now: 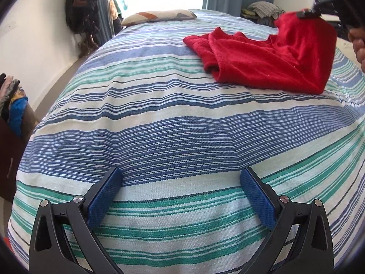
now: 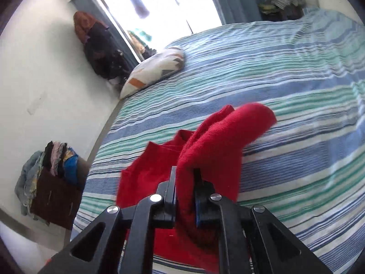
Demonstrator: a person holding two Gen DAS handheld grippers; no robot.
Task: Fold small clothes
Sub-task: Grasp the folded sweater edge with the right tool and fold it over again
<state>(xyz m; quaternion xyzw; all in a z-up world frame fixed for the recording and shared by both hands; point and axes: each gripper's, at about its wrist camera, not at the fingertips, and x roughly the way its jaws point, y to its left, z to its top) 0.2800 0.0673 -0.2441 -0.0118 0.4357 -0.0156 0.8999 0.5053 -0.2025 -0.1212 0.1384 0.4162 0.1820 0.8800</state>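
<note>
A red garment (image 1: 262, 57) lies partly folded on the striped bed cover (image 1: 159, 125), at the far right in the left wrist view. My right gripper (image 2: 185, 175) is shut on a fold of the red garment (image 2: 216, 141) and holds that part lifted above the bed; the rest hangs down to the cover. It shows in the left wrist view (image 1: 319, 8) at the top right, on the garment's raised edge. My left gripper (image 1: 181, 182) is open and empty, low over the near part of the bed, well apart from the garment.
A patterned pillow (image 1: 157, 16) lies at the bed's far end by the window. A pile of clothes (image 2: 52, 166) sits on a brown box left of the bed. Dark clothes (image 2: 100, 52) hang on the left wall. Another heap (image 1: 264, 9) stands at the far right.
</note>
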